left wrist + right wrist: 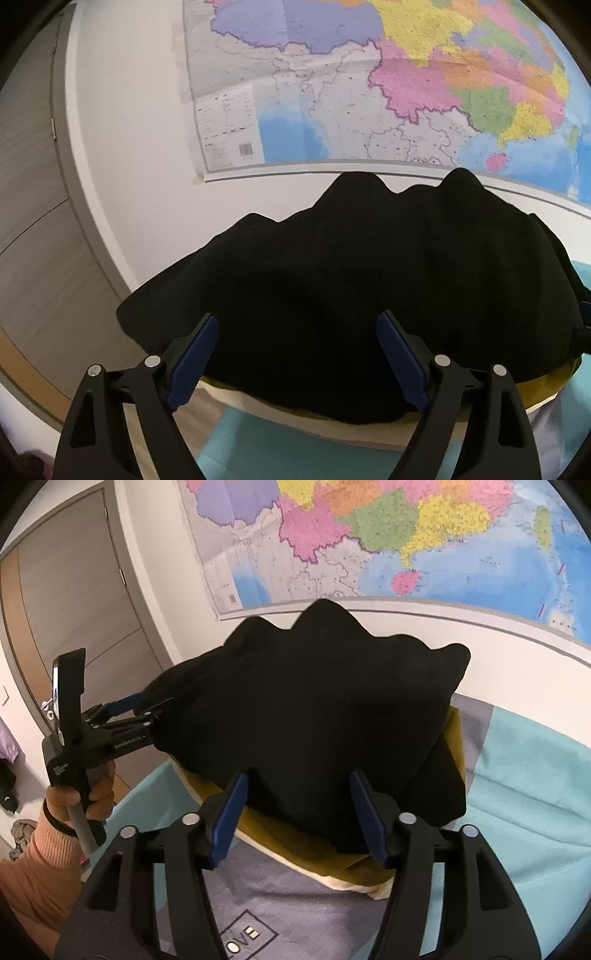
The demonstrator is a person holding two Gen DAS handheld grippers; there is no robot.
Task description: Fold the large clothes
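Observation:
A large black garment (354, 288) lies heaped on a pile of other clothes, a mustard-yellow one (280, 834) and a cream one (332, 877) under it. It also shows in the right wrist view (314, 709). My left gripper (297, 325) is open, its blue pads on either side of the black cloth's near edge. In the right wrist view the left gripper (147, 710) reaches into the garment's left side. My right gripper (297, 779) is open, its pads on either side of the garment's near edge.
The pile rests on a bed with a teal and grey cover (524, 775). A large colourful wall map (369, 92) hangs behind. A grey door (74, 602) is at the left. A dark item lies on the floor (7, 786).

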